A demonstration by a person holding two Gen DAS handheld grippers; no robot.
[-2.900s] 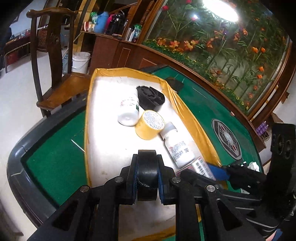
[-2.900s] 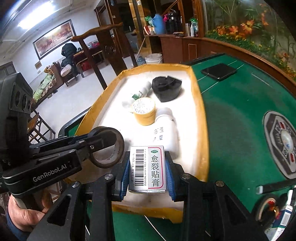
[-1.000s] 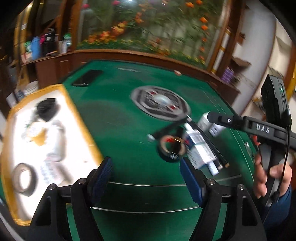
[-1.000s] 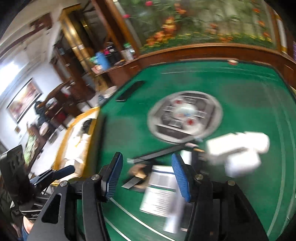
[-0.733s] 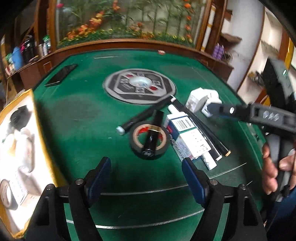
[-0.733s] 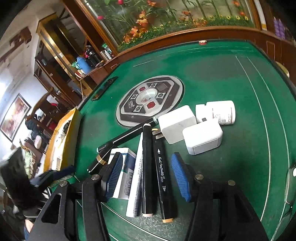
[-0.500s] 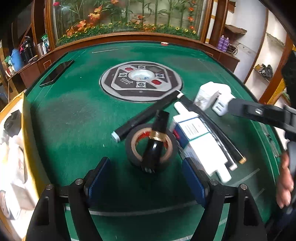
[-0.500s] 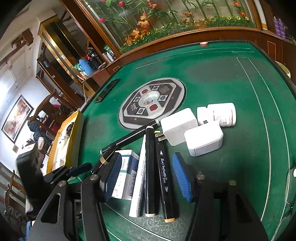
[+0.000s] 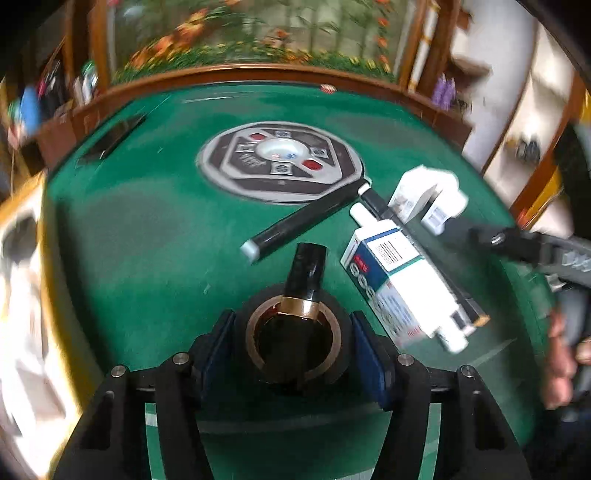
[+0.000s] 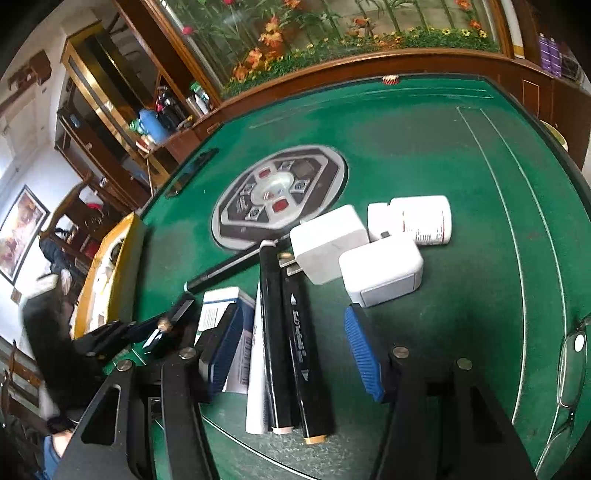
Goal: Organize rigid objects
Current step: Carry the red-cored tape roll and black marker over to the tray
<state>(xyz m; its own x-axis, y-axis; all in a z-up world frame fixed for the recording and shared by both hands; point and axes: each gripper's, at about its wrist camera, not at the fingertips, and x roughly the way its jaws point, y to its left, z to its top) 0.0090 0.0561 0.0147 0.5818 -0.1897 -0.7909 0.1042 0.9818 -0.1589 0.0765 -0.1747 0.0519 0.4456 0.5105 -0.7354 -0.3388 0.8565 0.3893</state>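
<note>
Now, left claw (image 9: 293,347): spread, pads flanking tape roll (image 9: 293,345).
Right claw (image 10: 291,349): spread, straddling two markers (image 10: 286,332) on table (image 10: 461,155).

The table (image 10: 424,147) has a green top and a brown wood rim. A round grey disc (image 10: 279,192) with red and grey buttons sits in its middle. A dark phone (image 9: 110,138) lies flat near the far left edge of the table. Behind the table is a big wall picture of orange flowers (image 10: 332,26). To the left stands a wood cabinet (image 10: 110,96) with a blue jug (image 10: 150,123) and bottles.
</note>
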